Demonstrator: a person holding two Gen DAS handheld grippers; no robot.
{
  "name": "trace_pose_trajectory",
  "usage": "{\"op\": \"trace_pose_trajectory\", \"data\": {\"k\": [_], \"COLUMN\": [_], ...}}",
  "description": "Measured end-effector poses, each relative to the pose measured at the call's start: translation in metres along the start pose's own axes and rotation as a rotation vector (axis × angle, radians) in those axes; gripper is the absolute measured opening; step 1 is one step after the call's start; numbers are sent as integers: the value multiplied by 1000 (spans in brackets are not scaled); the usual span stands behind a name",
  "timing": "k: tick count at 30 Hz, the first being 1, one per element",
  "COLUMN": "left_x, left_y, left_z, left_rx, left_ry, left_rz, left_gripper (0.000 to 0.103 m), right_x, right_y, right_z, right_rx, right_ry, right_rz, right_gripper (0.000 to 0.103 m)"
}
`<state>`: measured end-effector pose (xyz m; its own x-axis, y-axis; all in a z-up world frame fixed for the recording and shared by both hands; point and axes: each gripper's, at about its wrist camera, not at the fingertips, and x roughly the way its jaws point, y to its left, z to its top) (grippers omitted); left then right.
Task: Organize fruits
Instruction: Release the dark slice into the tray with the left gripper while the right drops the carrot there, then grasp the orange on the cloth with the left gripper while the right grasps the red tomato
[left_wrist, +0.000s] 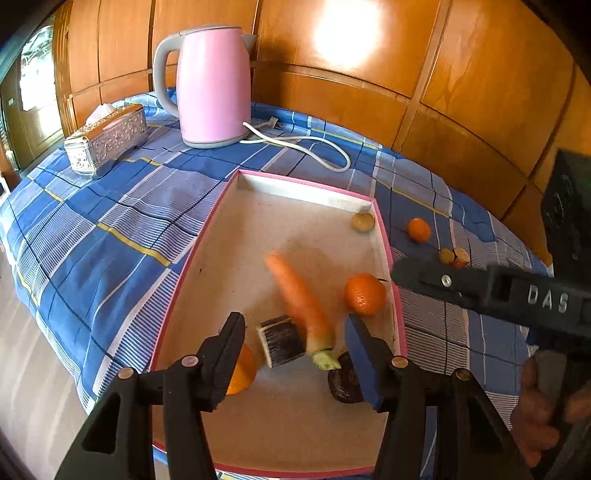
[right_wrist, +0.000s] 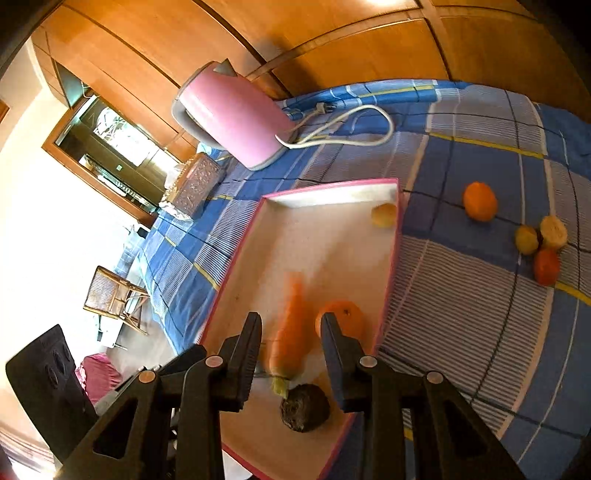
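Observation:
A pink-rimmed tray (left_wrist: 306, 195) (right_wrist: 332, 194) lies on the blue plaid cloth. In it lie a blurred carrot (left_wrist: 299, 299) (right_wrist: 291, 332), an orange (left_wrist: 365, 293) (right_wrist: 345, 317), a dark striped block (left_wrist: 282, 341), a dark round fruit (left_wrist: 341, 380) (right_wrist: 304, 406), another orange (left_wrist: 243, 373) and a small yellowish fruit (left_wrist: 362, 221) (right_wrist: 384, 215). On the cloth right of the tray sit an orange (left_wrist: 419, 229) (right_wrist: 480, 201) and three small fruits (left_wrist: 453, 256) (right_wrist: 543, 243). My left gripper (left_wrist: 295, 332) is open above the tray, empty. My right gripper (right_wrist: 291, 339) is open above the carrot, empty; its body (left_wrist: 498, 291) shows in the left wrist view.
A pink kettle (left_wrist: 212, 85) (right_wrist: 236, 118) with a white cord (left_wrist: 306, 142) (right_wrist: 347, 129) stands at the back. A silver tissue box (left_wrist: 107, 138) (right_wrist: 195, 186) sits to its left. Wooden panels back the table. A chair (right_wrist: 110, 295) stands on the floor at left.

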<state>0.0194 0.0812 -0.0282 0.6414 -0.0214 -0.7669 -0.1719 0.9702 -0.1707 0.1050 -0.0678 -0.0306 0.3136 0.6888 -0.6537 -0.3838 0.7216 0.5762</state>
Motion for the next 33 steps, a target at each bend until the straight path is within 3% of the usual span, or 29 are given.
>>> {"op": "trace_pose_trajectory", "data": {"k": [4,11,19,33], "left_x": [2,5,1,13], "left_y": [-2,-7,-32,-67], "left_z": [-2,-5,-5,0], "left_rx": [-2,-15,63,141], "left_ry": [9,32,11,46], "left_rz": [-2,-15,-71,-123], "left_gripper": [62,63,63,61], "right_x": [-7,-28,-55,-70], "right_y": [-14,-44,-96,-134], "right_z": [-11,-29,-44,-51], "right_rx": [22,76,200,261], "right_ry": [-13,-66,-126,-156], "right_rz": [-41,-119,-203,-254], "right_gripper": [33,33,33,33]}}
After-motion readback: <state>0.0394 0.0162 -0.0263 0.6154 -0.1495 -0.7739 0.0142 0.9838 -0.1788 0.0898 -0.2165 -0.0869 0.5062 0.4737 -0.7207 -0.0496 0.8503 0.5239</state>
